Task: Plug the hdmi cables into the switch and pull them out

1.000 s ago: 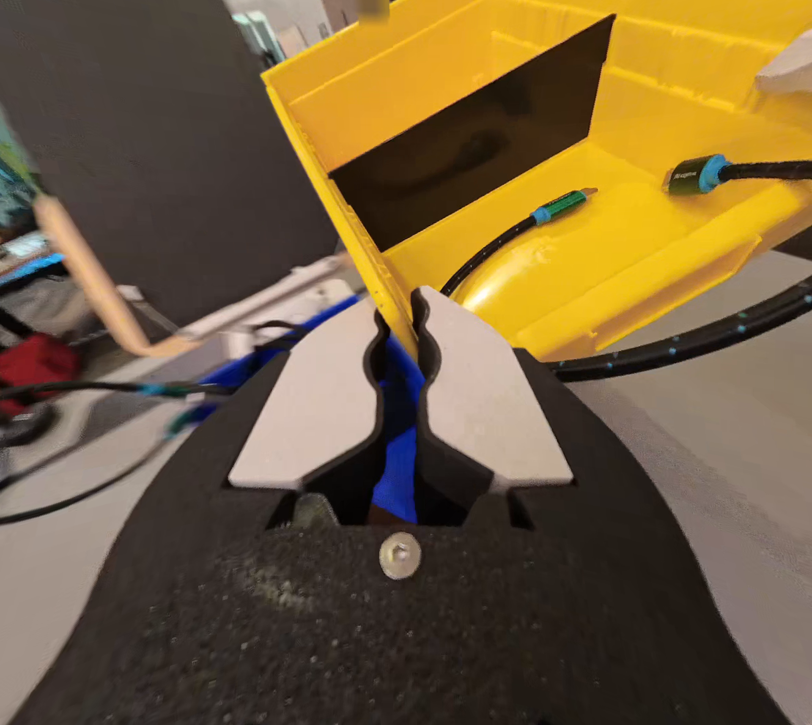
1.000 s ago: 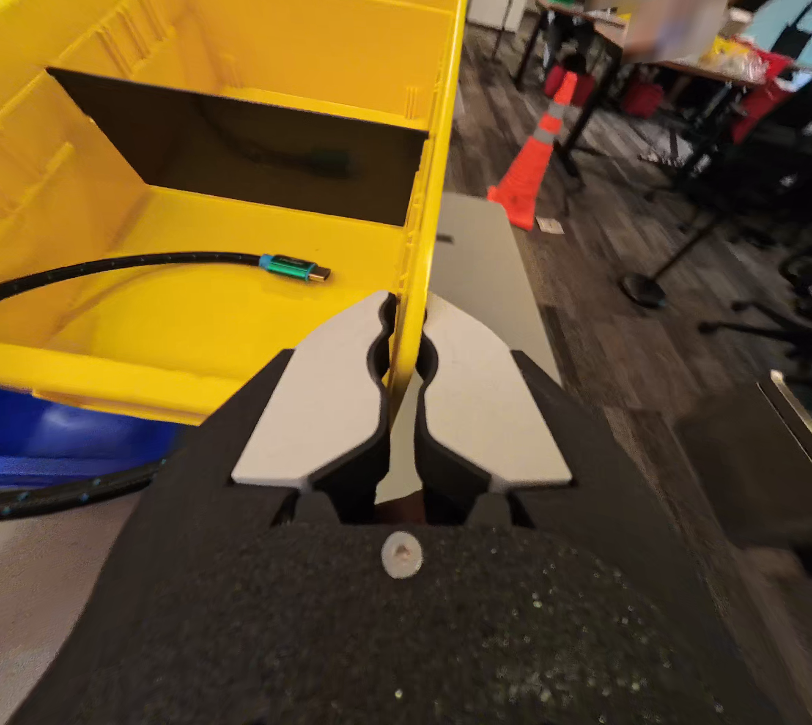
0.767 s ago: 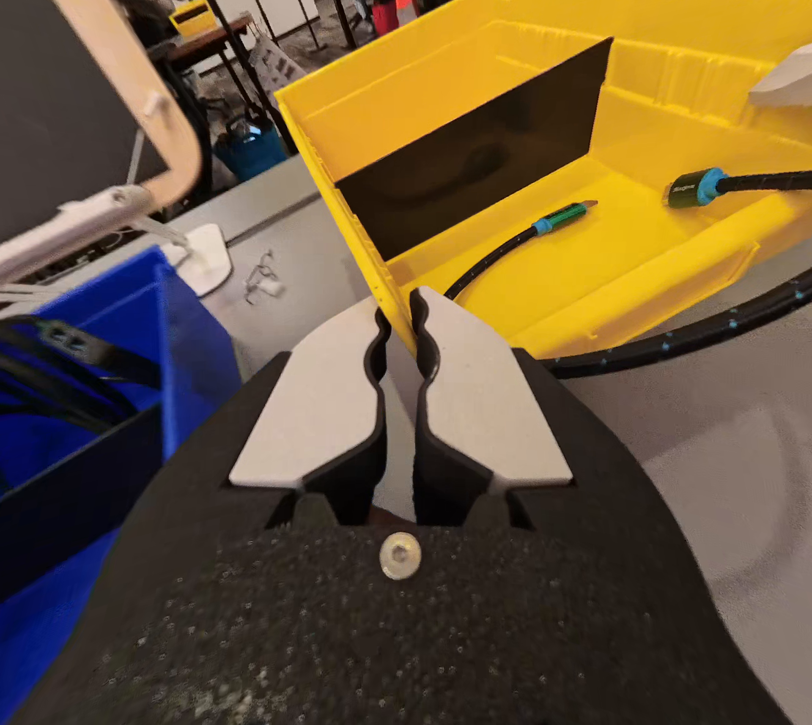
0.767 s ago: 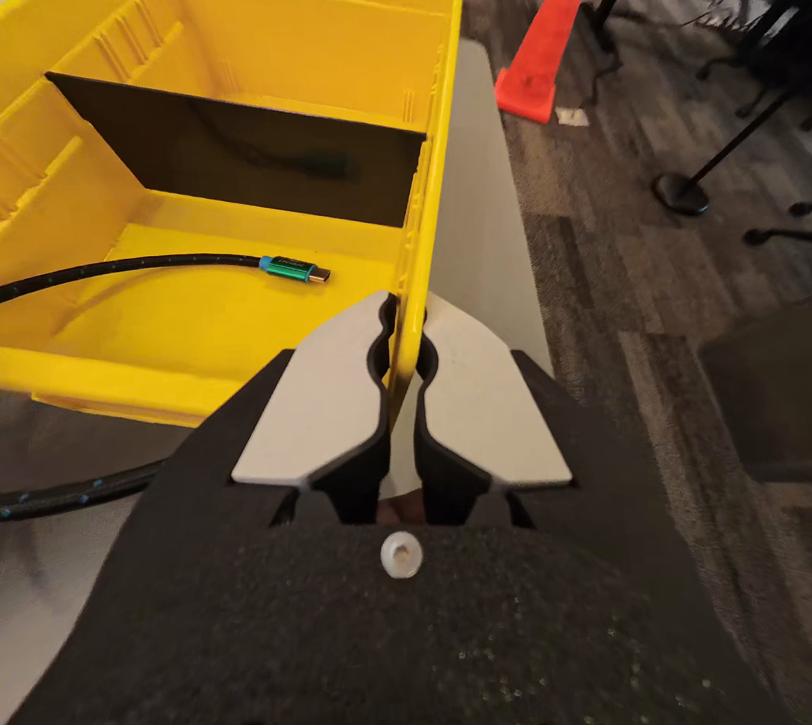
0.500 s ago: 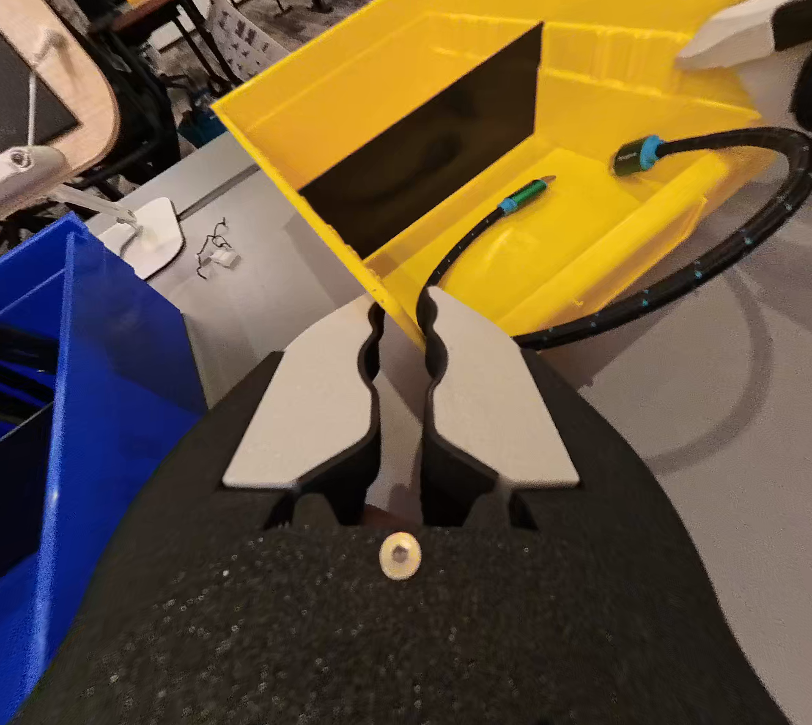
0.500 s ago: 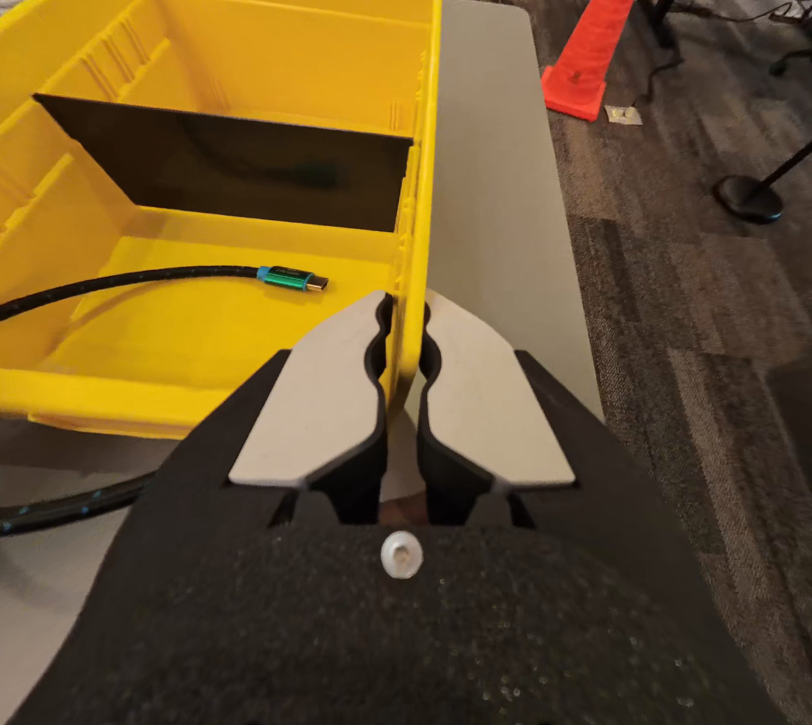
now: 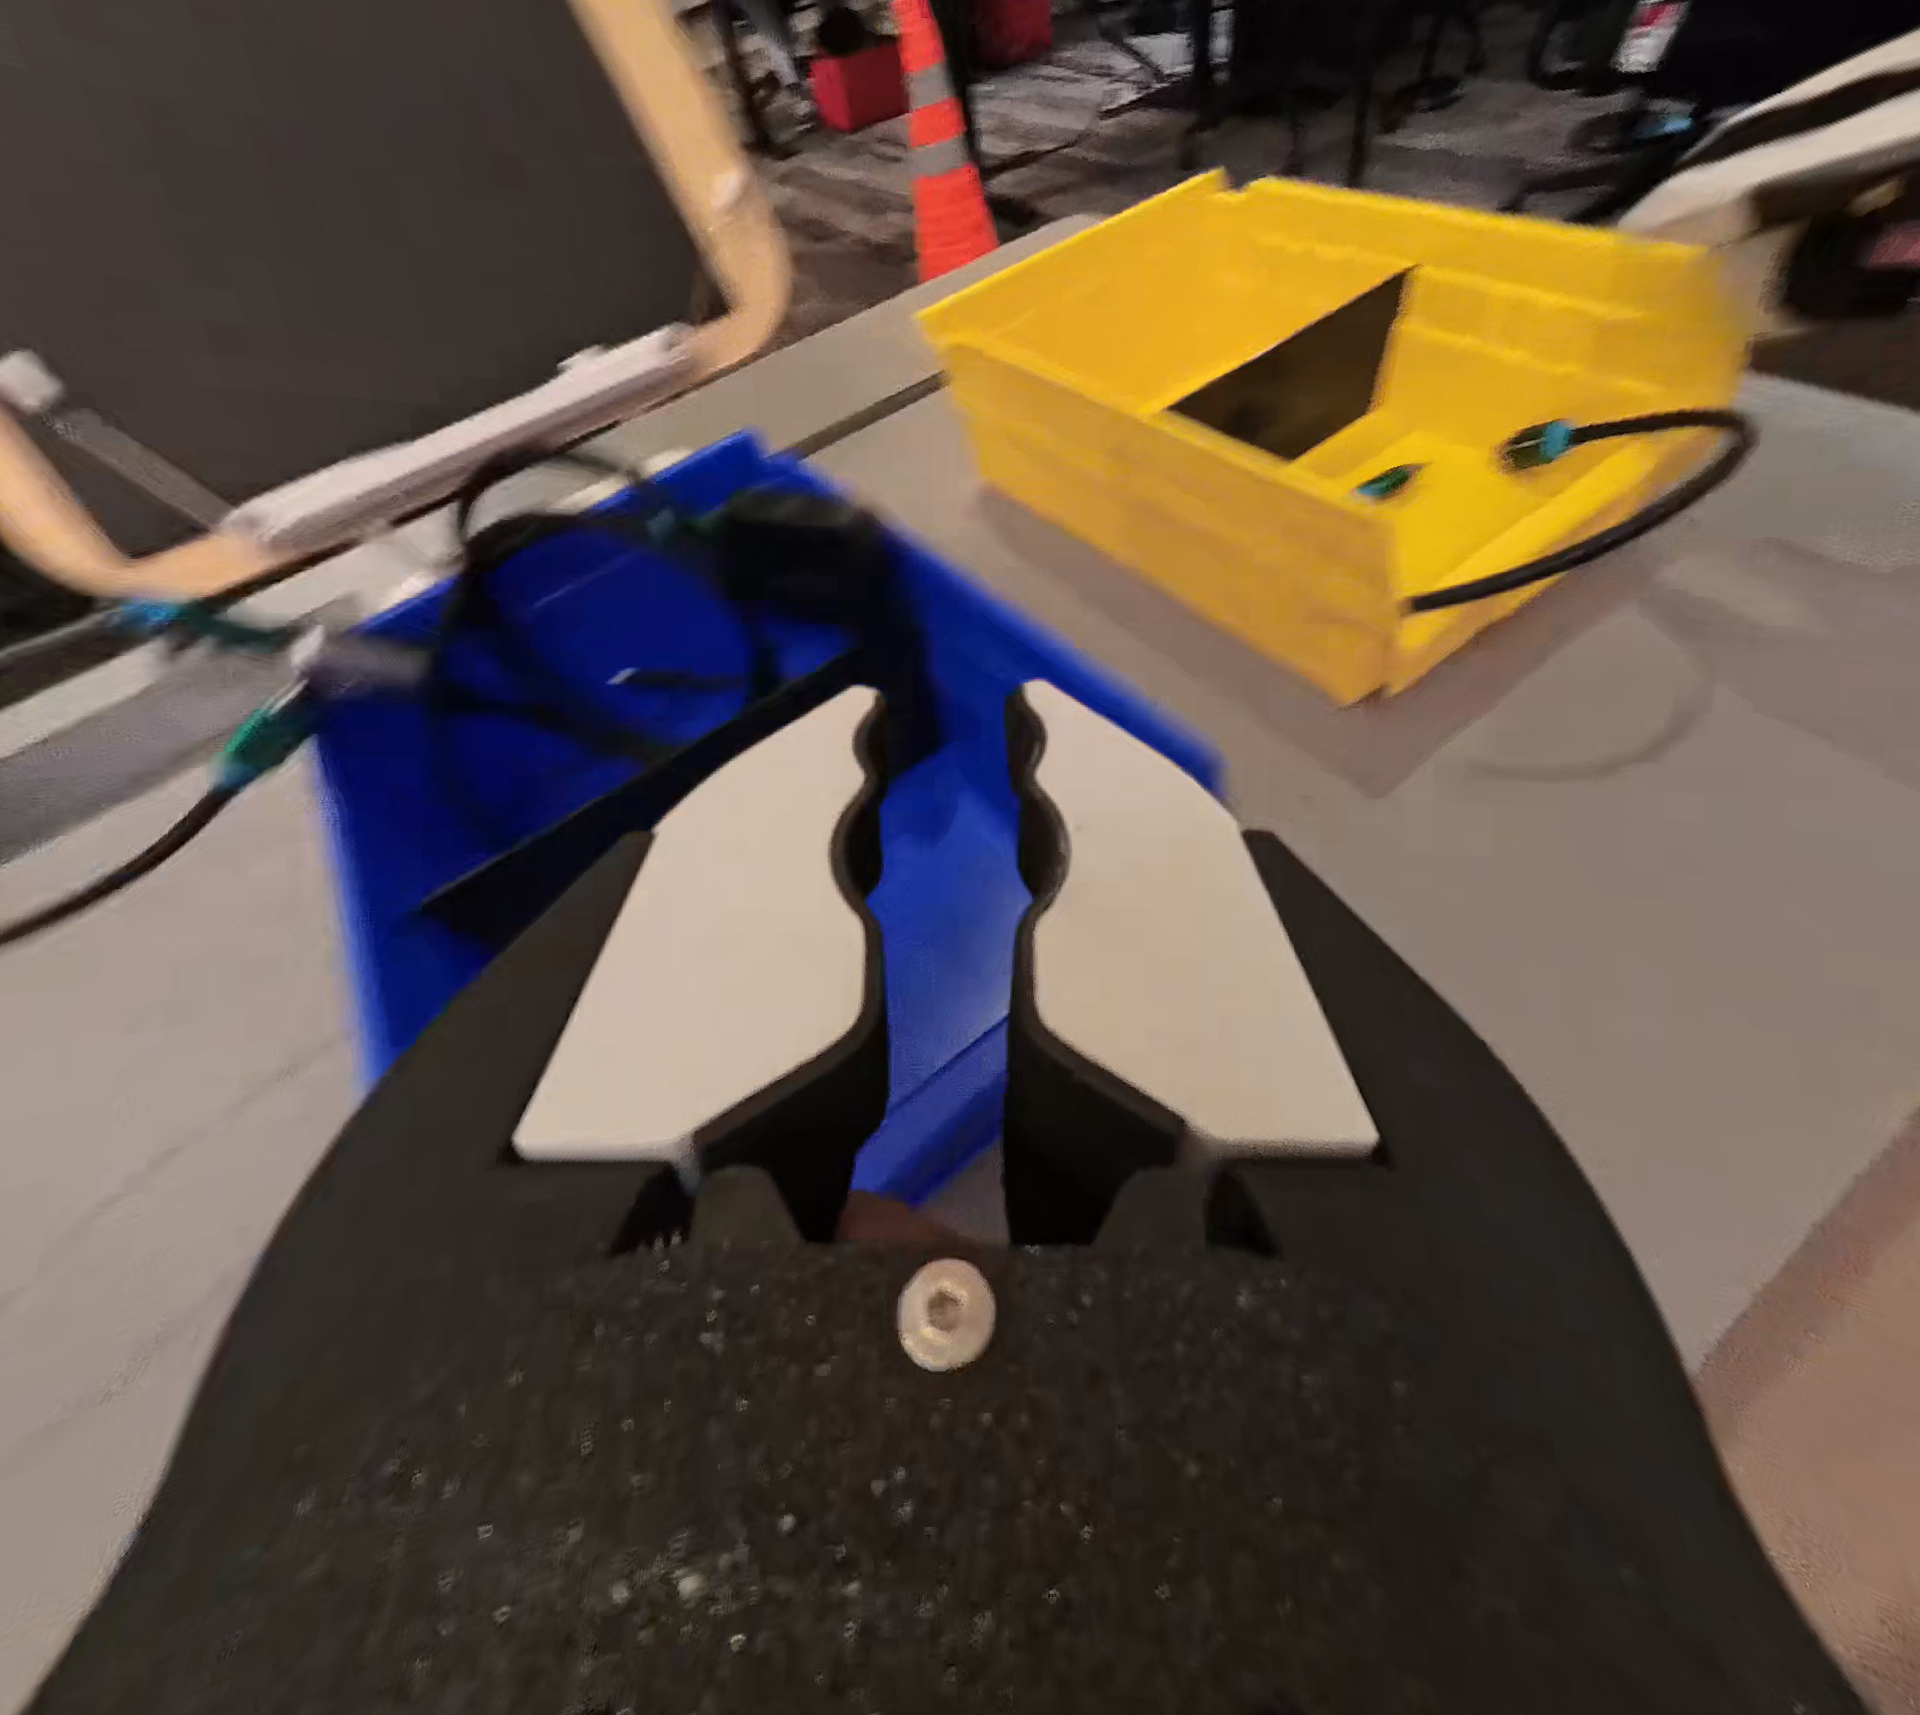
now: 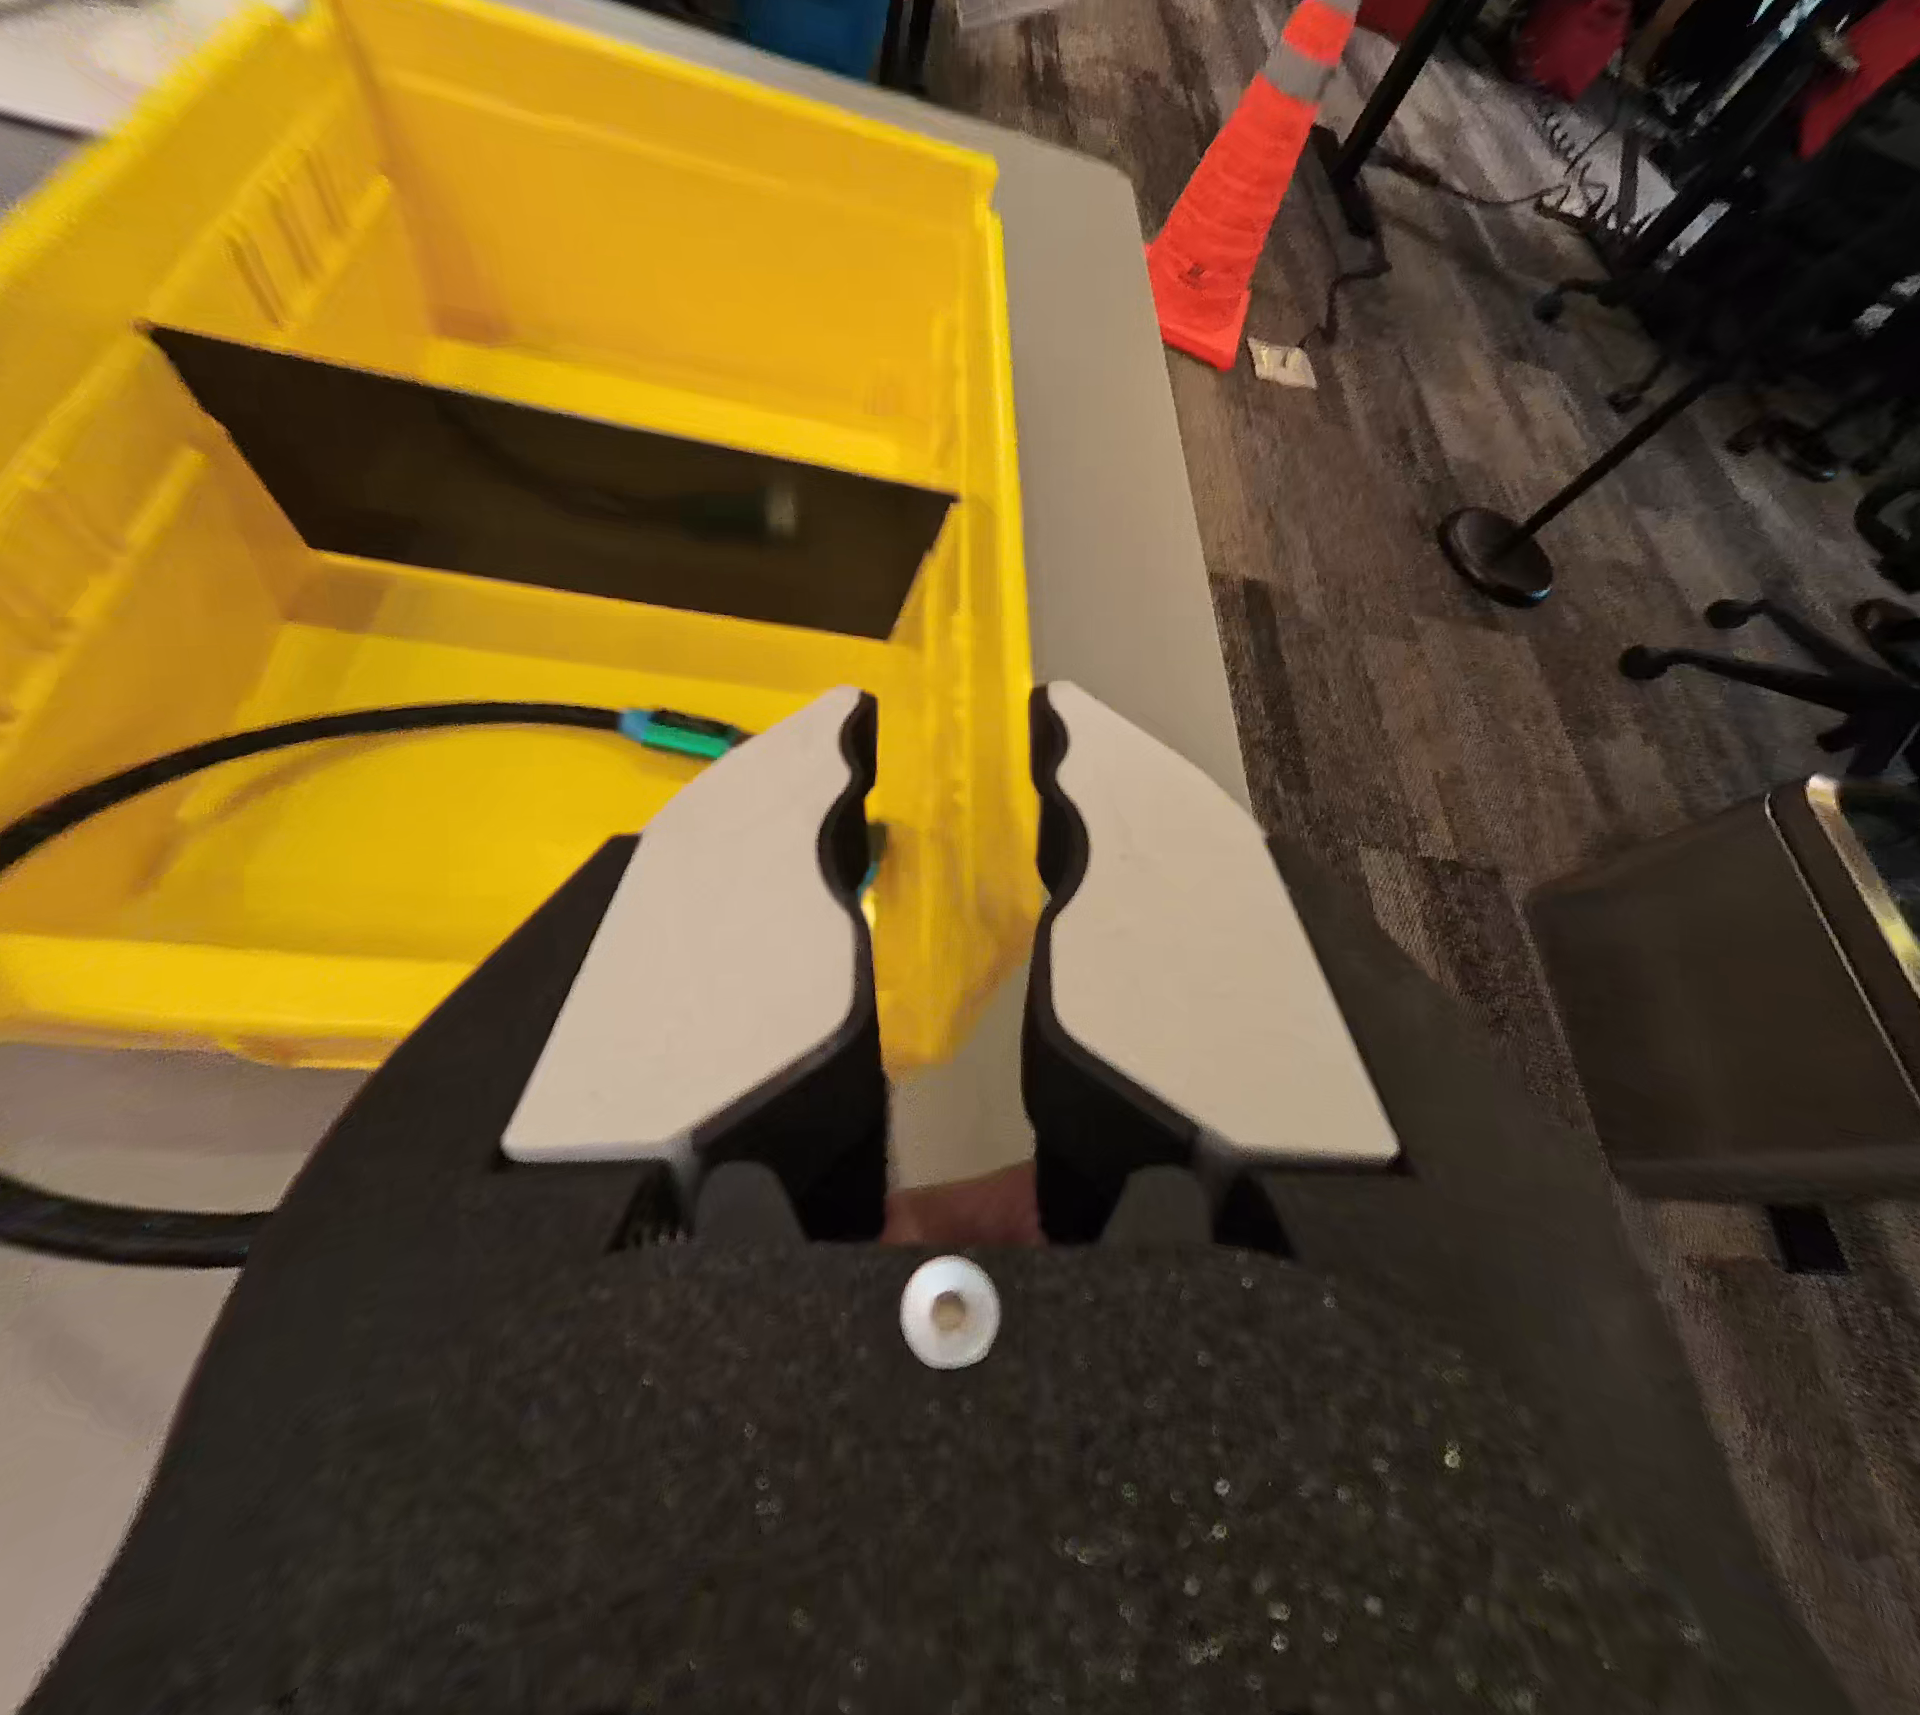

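A yellow bin with a black divider stands on the grey table. In it lie black braided HDMI cables: one with a green plug, one with a blue-collared plug. My left gripper is open and empty, above a blue bin that holds tangled black cables. My right gripper is open, its jaws either side of the yellow bin's right wall. The green plug lies just left of its fingers. A blurred small grey device with plugged cables sits at far left.
A black panel with a tan frame stands behind the blue bin. The table's right edge drops to the carpet, where an orange cone stands. A dark box is at right. The right gripper's finger shows by the yellow bin. There is about 35 centimetres between the tips of the two grippers. The green plug is about 12 centimetres from my right fingertips and 35 centimetres from my left. Look for it in the left wrist view too. Measured from the fingertips, the blurred small grey device is 20 centimetres or so from the left gripper and 50 centimetres from the right.
My left gripper let go of the yellow bin's wall and drew back left over the blue bin. My right gripper opened around the bin's right wall. The yellow bin now rests flat.
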Motion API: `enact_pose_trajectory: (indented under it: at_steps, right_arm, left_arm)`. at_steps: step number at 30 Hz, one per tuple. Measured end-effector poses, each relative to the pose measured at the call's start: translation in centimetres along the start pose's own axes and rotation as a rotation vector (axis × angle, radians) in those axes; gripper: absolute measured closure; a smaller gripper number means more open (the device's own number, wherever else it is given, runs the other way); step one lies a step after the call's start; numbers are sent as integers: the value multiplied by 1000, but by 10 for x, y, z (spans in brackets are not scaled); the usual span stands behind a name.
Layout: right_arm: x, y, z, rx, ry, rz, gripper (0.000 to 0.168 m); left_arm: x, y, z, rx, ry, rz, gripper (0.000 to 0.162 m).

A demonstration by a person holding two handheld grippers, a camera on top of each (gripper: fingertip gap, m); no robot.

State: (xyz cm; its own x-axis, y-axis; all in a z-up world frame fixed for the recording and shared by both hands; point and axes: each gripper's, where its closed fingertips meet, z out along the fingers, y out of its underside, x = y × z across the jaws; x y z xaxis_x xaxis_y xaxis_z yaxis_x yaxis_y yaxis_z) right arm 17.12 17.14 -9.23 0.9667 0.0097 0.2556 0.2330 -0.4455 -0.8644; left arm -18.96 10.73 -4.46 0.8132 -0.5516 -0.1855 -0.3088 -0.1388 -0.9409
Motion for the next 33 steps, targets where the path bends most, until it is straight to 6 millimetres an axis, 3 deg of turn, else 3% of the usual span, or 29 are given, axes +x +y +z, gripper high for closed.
enact_pose_trajectory:
  at_steps: [2, 4, 8, 11, 14, 17, 19, 21, 22, 25, 29, 33]
  right_arm:
    - [-20, -25, -11, 51, -23, -15, 141]
    - [-54, -52, -21, 106, -68, -41, 139]
    - [-162, -84, -41, 165, -288, -93, 134]
    - [-243, -78, -49, 106, -480, -3, 117]
    - [-291, -52, -42, -1, -506, 77, 110]
    - [-315, -28, -32, -45, -455, 42, 113]
    - [-322, -17, -26, -40, -383, -4, 129]
    - [-321, -20, -27, -19, -331, 99, 144]
    - [-314, -20, -25, -28, -268, 155, 162]
    - [-321, -23, -30, -10, -196, 107, 162]
    - [-349, -45, -40, 36, -163, 109, 164]
    - [-410, -86, -45, 120, -203, 74, 164]
  left_arm:
    - [-38, 28, -19, -20, -81, -66, 141]
    - [-69, 58, -33, -34, -154, -159, 139]
    - [-99, 95, -37, -72, -239, -202, 132]
    - [-101, 94, -30, -32, -233, -221, 129]
    - [-111, 90, -32, -17, -316, -198, 133]
    - [-114, 97, -37, -36, -339, -197, 131]
    - [-116, 118, -30, -134, -337, -221, 131]
    - [-115, 134, -20, -205, -297, -255, 144]
    - [-116, 135, -17, -213, -283, -257, 156]
    - [-130, 138, -15, -242, -315, -235, 158]
    - [-163, 140, -35, -228, -345, -289, 159]
    - [-226, 143, -76, -182, -468, -268, 158]
